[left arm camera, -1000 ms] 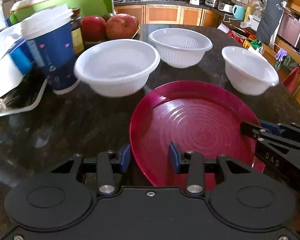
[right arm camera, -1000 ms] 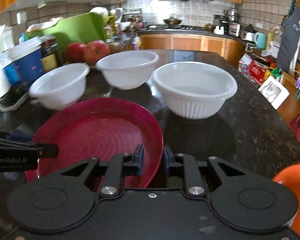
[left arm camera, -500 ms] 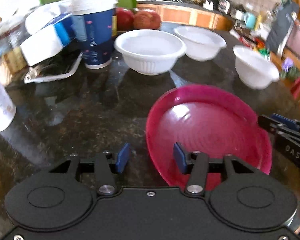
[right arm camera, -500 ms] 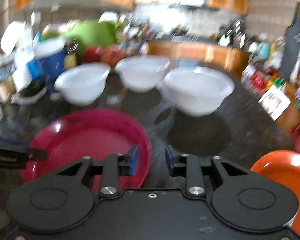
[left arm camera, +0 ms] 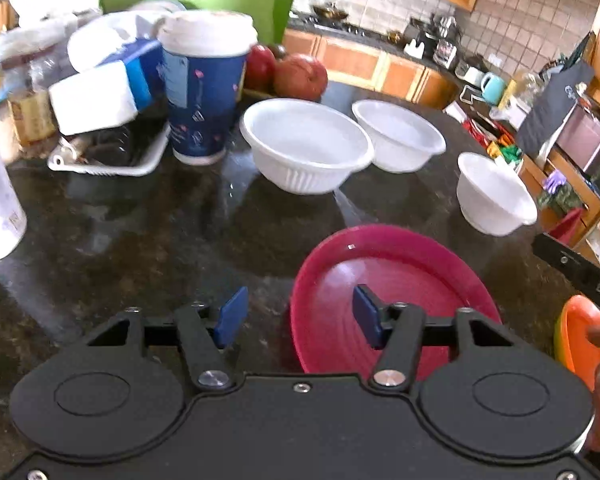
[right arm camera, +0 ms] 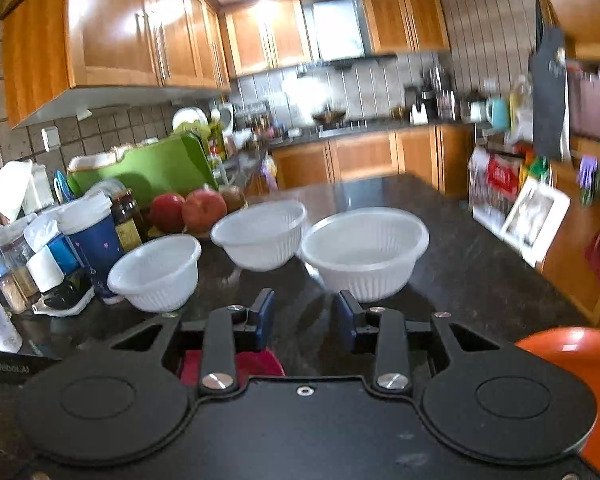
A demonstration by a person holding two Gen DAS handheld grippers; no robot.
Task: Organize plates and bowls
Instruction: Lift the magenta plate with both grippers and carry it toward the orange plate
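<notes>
Left tool (left arm camera: 296,318) open above red plate (left arm camera: 412,280) rim; three white bowls (left arm camera: 306,148) beyond.

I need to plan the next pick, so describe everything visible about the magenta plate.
The magenta plate is round and glossy, plastic by the look, with fine concentric ridges inside a raised rim. It lies flat and empty on the dark stone counter, nearer than the three white bowls. The open left tool straddles its near-left rim, one blue pad above the plate, but nothing grips it. In the right wrist view only a sliver shows beneath the tool.

White letters "DAS" stand on the right gripper's black arm (left arm camera: 580,276) in the left wrist view, and "GenRobot.AI" on the left gripper's black arm (right arm camera: 8,368) in the right.
</notes>
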